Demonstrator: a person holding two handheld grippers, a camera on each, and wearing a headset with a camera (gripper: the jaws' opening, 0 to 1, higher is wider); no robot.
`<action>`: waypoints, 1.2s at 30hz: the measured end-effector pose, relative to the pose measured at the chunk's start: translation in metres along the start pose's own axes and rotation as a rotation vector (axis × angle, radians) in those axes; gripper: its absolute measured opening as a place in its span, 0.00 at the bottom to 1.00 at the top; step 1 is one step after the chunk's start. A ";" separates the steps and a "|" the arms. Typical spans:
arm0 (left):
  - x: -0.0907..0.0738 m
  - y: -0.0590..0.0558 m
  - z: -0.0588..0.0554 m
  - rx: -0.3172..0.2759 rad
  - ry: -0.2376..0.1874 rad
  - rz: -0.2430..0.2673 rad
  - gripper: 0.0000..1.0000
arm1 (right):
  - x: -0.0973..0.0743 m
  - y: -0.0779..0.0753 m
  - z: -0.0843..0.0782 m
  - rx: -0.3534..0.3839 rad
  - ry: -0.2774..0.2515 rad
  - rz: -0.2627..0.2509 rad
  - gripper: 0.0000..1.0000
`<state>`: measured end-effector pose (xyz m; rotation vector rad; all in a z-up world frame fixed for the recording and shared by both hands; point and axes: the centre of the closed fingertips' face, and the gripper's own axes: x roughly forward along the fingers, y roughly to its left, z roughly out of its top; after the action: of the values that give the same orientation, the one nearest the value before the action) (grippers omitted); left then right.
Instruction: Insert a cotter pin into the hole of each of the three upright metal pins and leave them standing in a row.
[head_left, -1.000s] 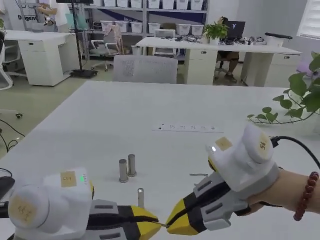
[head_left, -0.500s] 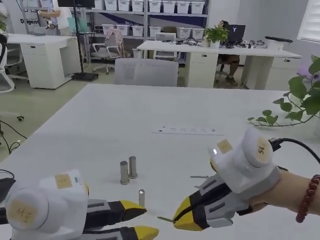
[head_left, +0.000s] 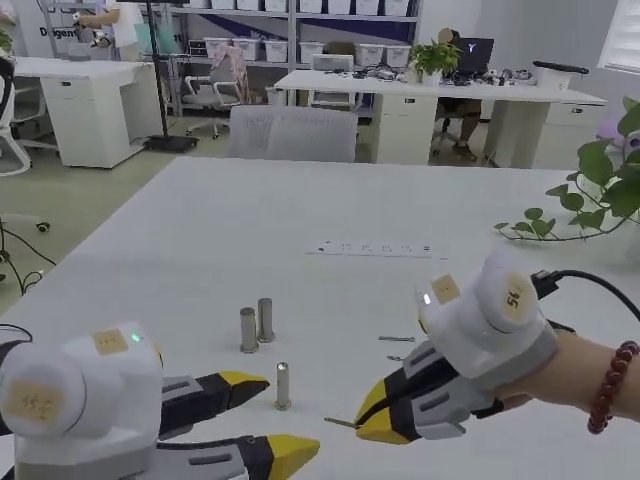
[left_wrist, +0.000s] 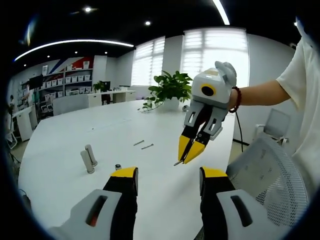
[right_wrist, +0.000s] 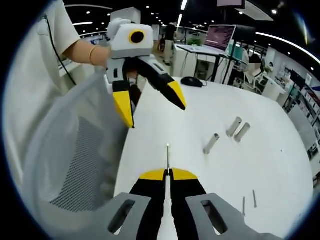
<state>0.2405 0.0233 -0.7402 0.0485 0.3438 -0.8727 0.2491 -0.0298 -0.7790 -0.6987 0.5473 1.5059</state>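
Right gripper (head_left: 366, 424), jaws closed, pinches a cotter pin (head_left: 341, 422) above the white table (head_left: 200, 250); left gripper (head_left: 292, 414) gapes wide, empty. One metal pin (head_left: 283, 386) stands at its 12 o'clock, a close pair (head_left: 256, 326) at 11, spare cotter pins (head_left: 397, 340) at the right gripper's 1 o'clock. Shelf bins (head_left: 272, 50) beyond: contents cannot be told.

Left claw (left_wrist: 169, 174) now seemingly off pin (right_wrist: 167, 156)

On the white worktable (head_left: 180, 260) two short grey metal cylinders (head_left: 249, 331) are seen upright side by side, with a third grey metal cylinder (head_left: 283, 386) nearer, while a thin metal pin (head_left: 341, 422), seemingly a cotter pin, is clamped by the yellow-tipped right gripper (head_left: 362, 424) and the yellow-tipped left gripper (head_left: 290, 413) is held spread.
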 end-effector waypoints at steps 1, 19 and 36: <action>0.000 0.000 0.000 -0.004 0.001 0.006 0.51 | 0.000 -0.001 -0.002 -0.005 0.009 -0.004 0.04; -0.002 0.024 -0.009 -0.031 0.032 0.106 0.70 | 0.005 -0.037 -0.016 -0.066 0.135 -0.097 0.04; 0.020 0.077 -0.025 -0.076 0.066 0.170 0.47 | 0.021 -0.073 -0.019 -0.091 0.185 -0.116 0.04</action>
<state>0.3038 0.0629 -0.7770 0.0358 0.4284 -0.6899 0.3242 -0.0238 -0.8012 -0.9322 0.5704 1.3723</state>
